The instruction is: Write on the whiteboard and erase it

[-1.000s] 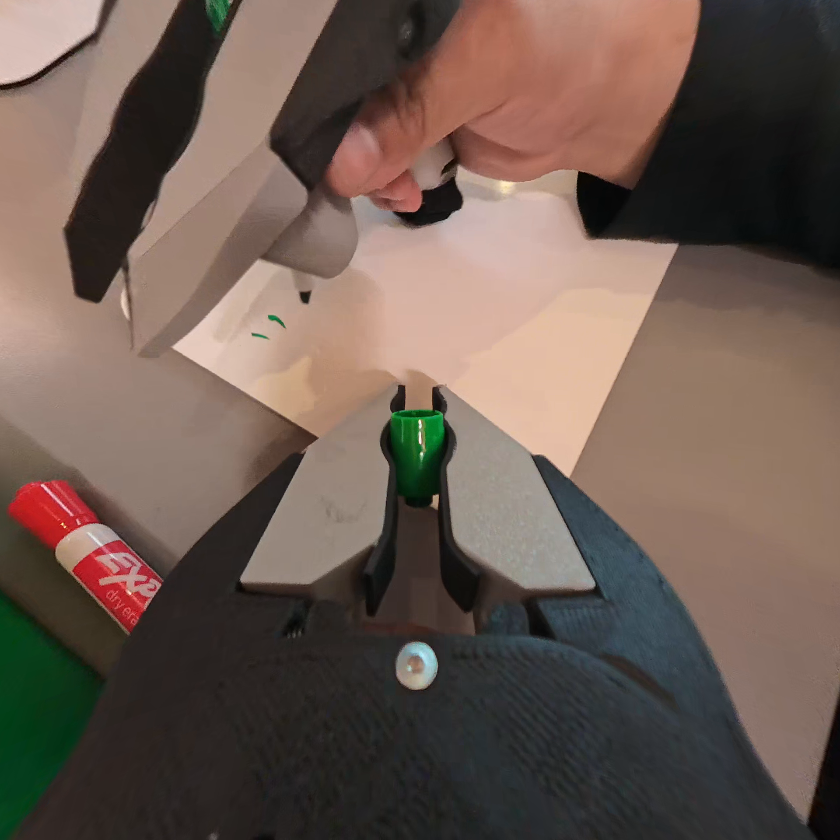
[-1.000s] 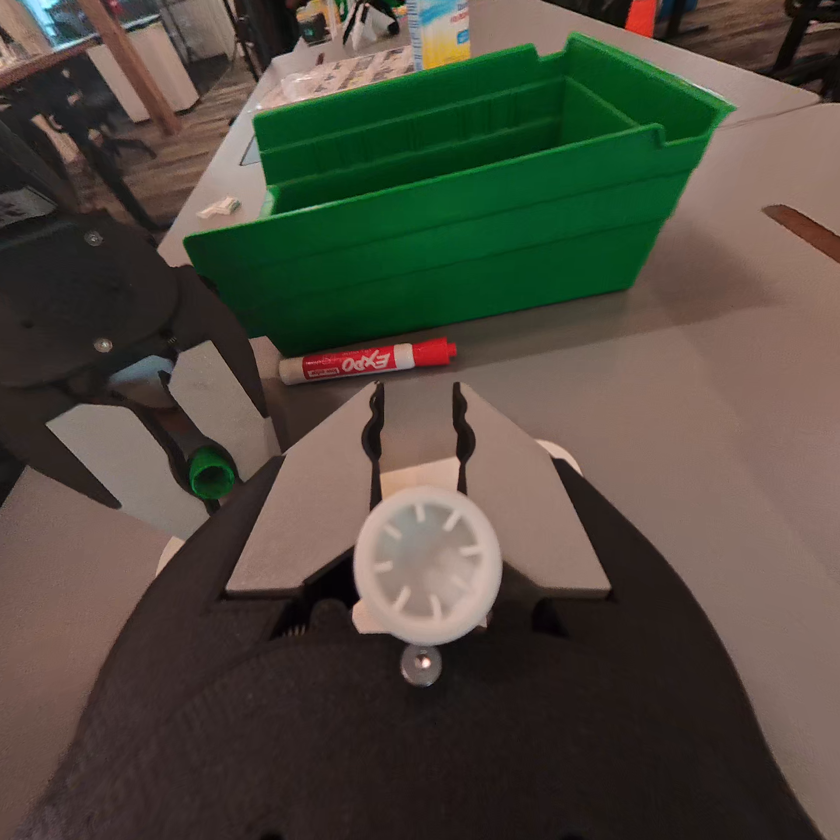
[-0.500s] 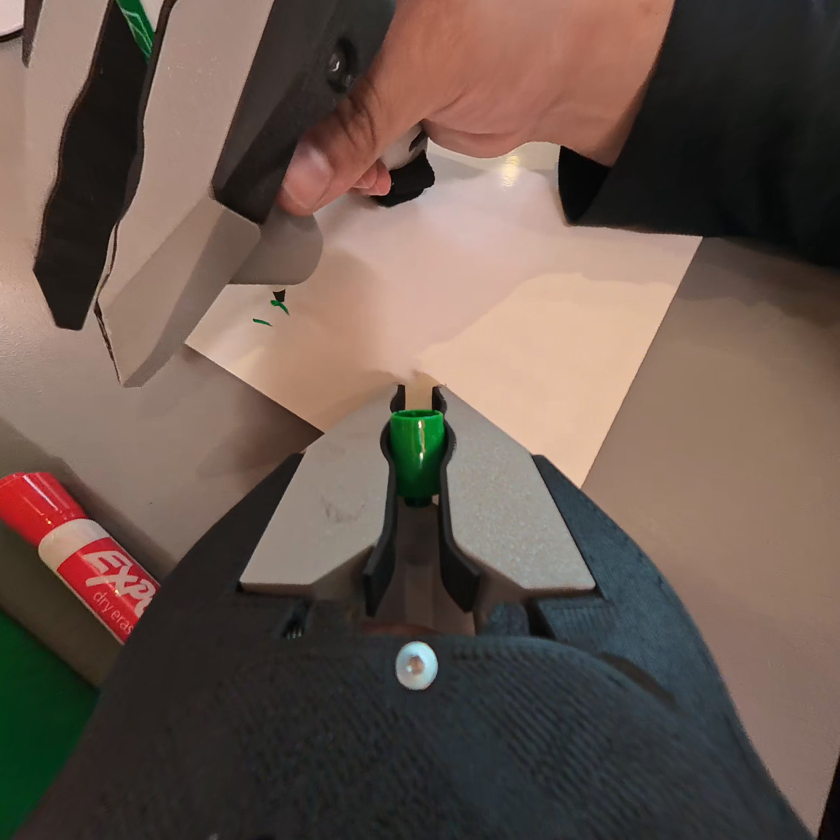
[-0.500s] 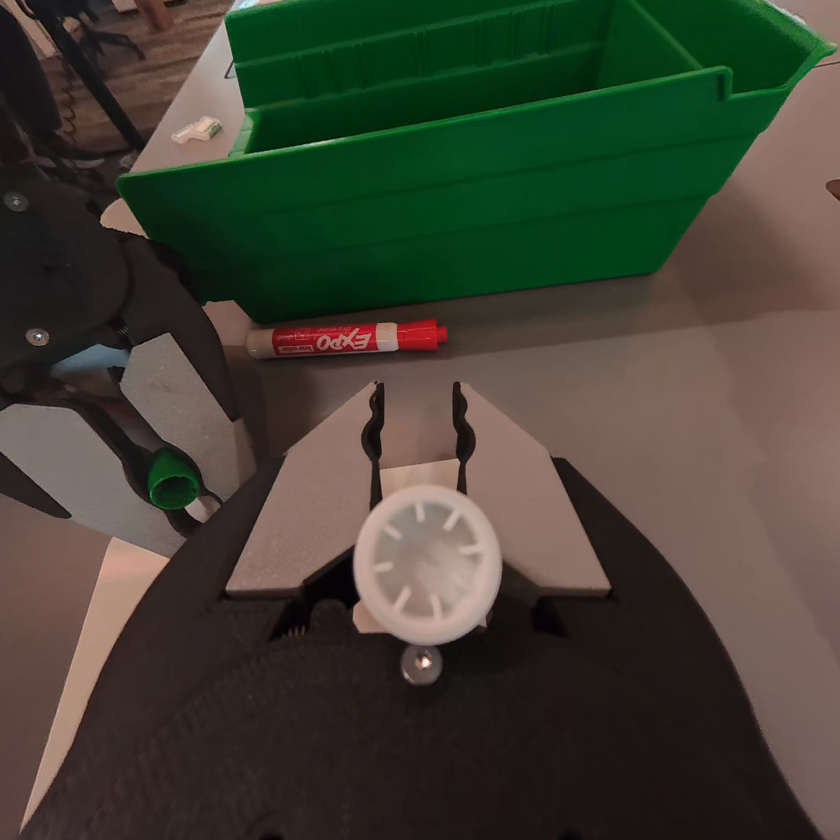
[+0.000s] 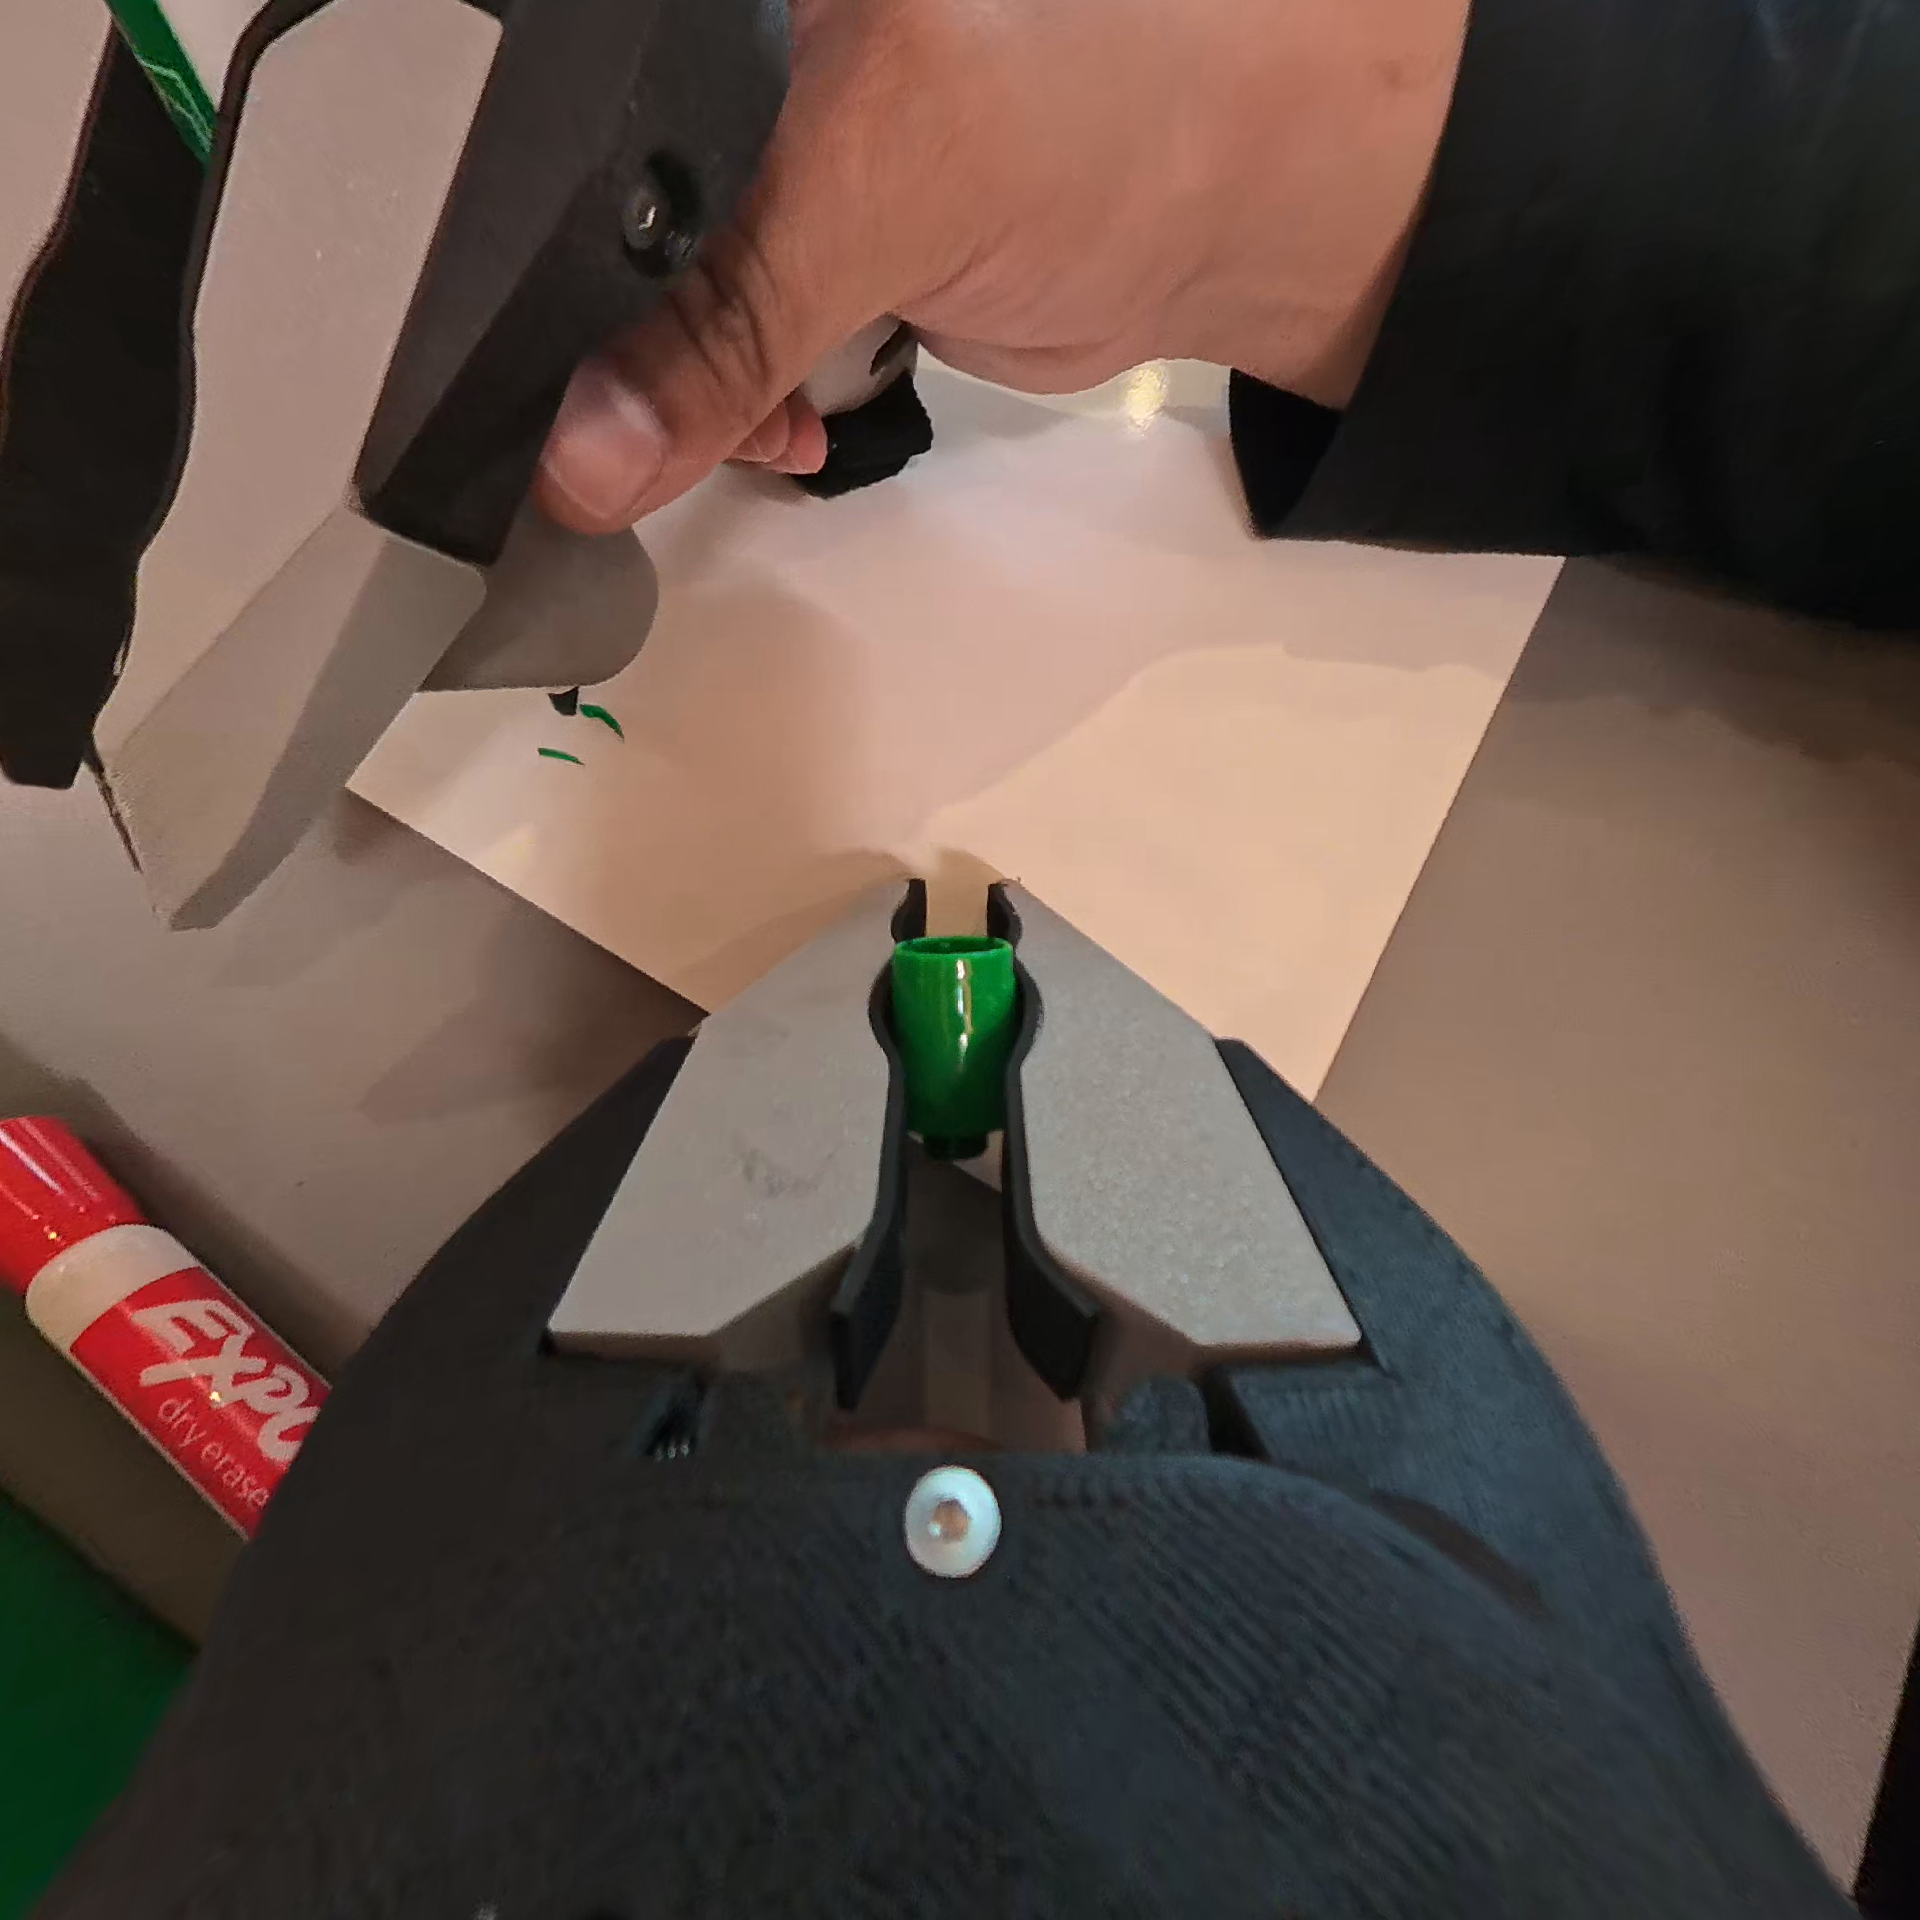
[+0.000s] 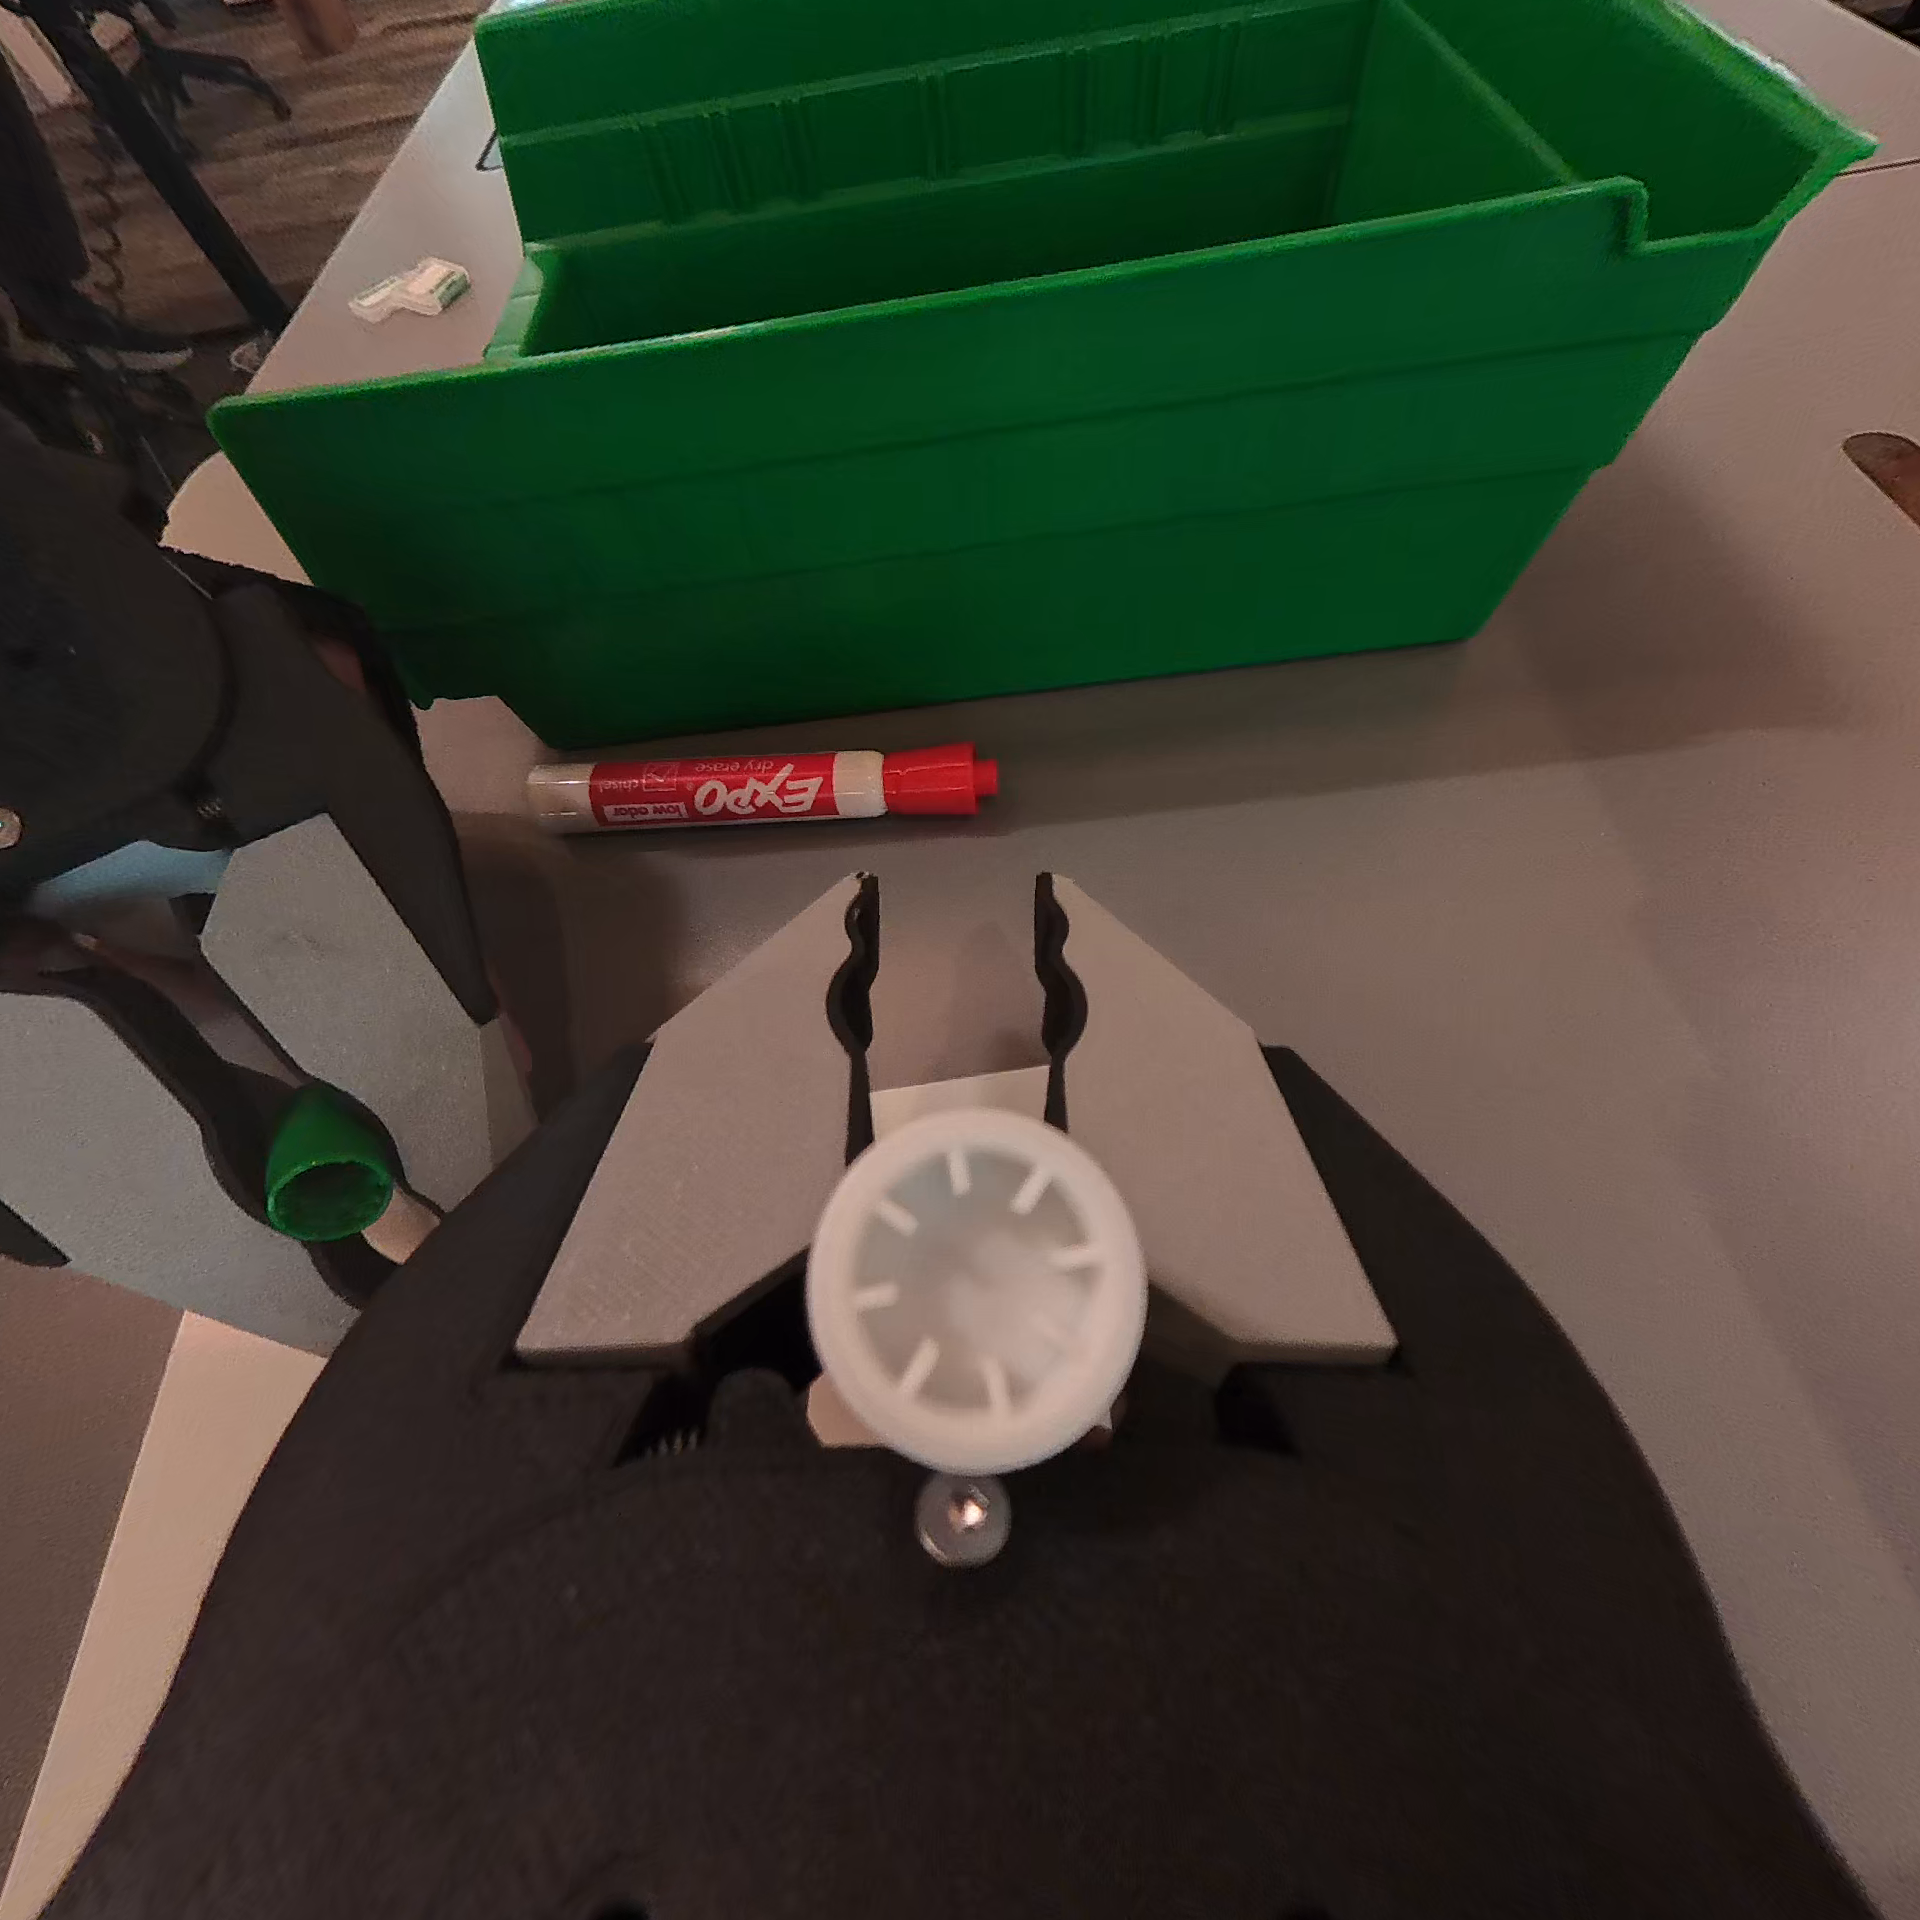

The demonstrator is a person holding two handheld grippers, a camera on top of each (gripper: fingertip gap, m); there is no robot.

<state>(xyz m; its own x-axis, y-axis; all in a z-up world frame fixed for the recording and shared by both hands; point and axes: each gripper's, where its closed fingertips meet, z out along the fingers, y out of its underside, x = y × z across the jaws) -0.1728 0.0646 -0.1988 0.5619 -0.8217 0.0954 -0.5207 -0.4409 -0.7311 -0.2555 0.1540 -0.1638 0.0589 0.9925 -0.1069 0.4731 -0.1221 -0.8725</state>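
Note:
My left gripper (image 5: 951, 894) is shut on a green marker cap (image 5: 951, 1034), held low over the near corner of the white whiteboard (image 5: 1091, 675). My right gripper (image 6: 951, 894) is shut on a green marker, whose white round back end (image 6: 977, 1288) faces the camera. In the left wrist view a hand (image 5: 987, 208) holds that gripper at the upper left. The marker's tip (image 5: 564, 701) rests on the board beside two short green marks (image 5: 582, 732). The cap also shows in the right wrist view (image 6: 327, 1179).
A capped red marker (image 6: 758, 790) lies on the grey table in front of a large green bin (image 6: 987, 499). It also shows in the left wrist view (image 5: 156, 1320). A small white item (image 6: 405, 289) lies left of the bin. The gap from one gripper's tips to the other's is roughly 12 cm.
The right gripper has moved left across the board with the marker, bringing its tip up to the green marks. The left gripper has stayed nearly still with the cap.

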